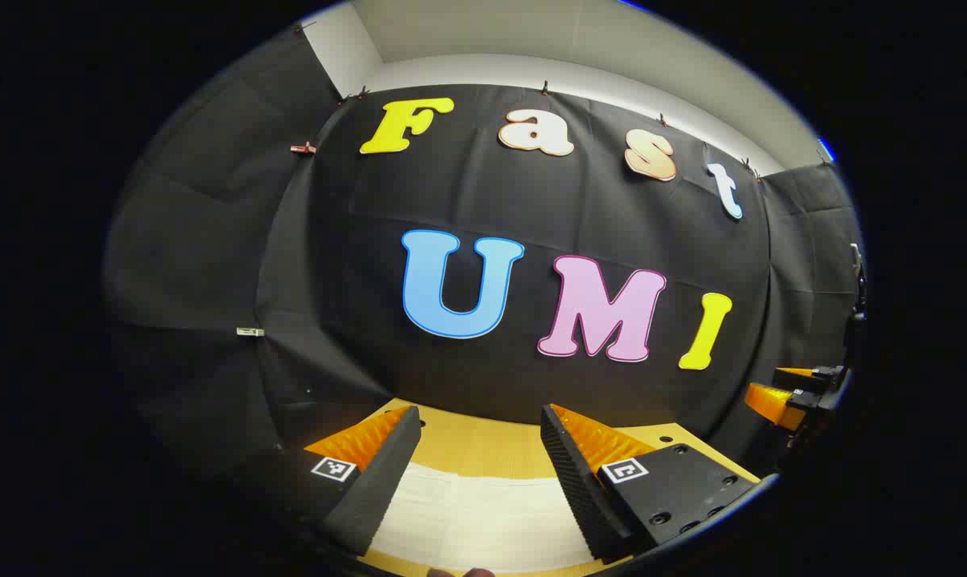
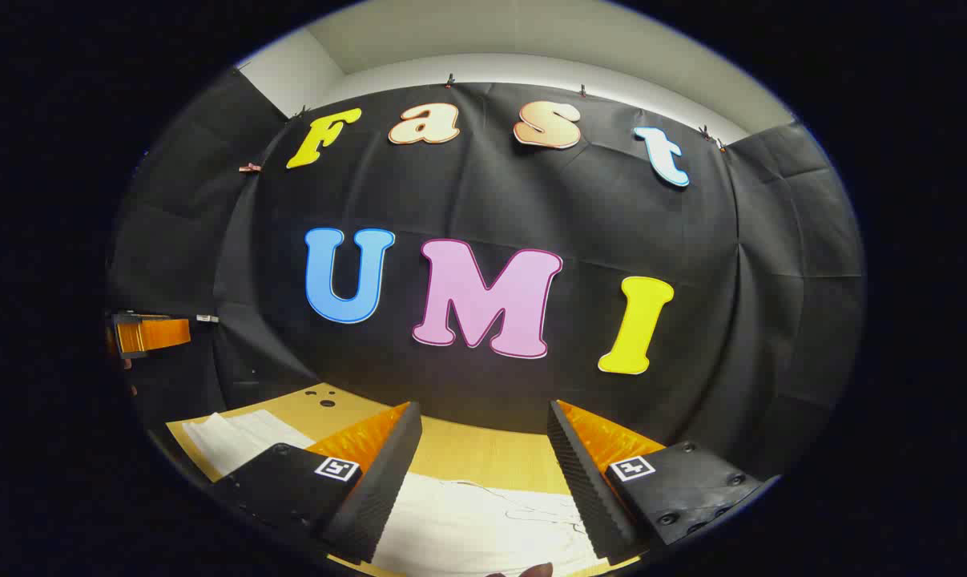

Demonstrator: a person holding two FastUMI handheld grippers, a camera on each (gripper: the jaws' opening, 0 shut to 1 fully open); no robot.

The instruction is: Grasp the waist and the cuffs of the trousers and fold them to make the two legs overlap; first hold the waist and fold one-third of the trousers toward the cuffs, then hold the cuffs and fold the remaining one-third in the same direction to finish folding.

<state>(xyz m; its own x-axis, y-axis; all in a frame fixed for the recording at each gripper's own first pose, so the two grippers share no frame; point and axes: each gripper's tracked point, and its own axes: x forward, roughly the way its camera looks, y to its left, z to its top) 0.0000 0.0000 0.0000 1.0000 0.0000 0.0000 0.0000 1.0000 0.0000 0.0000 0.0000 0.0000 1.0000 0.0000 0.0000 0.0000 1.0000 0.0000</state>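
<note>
Here's the booth: black cloth wall (image 1: 531, 208) hanging across the back, pinned along its top edge by small clips, with a pale plain wall and ceiling (image 1: 579, 48) showing above it. The cloth wraps round both sides too, creased and draped down to the surface.

And the surface (image 1: 483, 445) itself, a light wooden top, runs right up to the foot of that cloth. A few dark round holes sit in it near the far edge, seen in both views.

Left gripper (image 1: 479, 473) is up, fingers spread wide with nothing between them. Just beyond and below lies the white cloth of the trousers (image 1: 475, 513), flat on the surface, its far edge running fairly straight across the wood. Off at the right rim of the left gripper view, the right gripper (image 1: 795, 393) pokes in, held apart from the left one.

Over to the right gripper view: the right gripper (image 2: 483, 473) is also spread, gripping nothing. The trousers (image 2: 483, 525) lie under it, a thin dark cord or thread trailing over the fabric near the right finger. More white fabric stretches away to the left on the wood. At the left rim, the left gripper (image 2: 151, 332) hangs above the surface.
</note>
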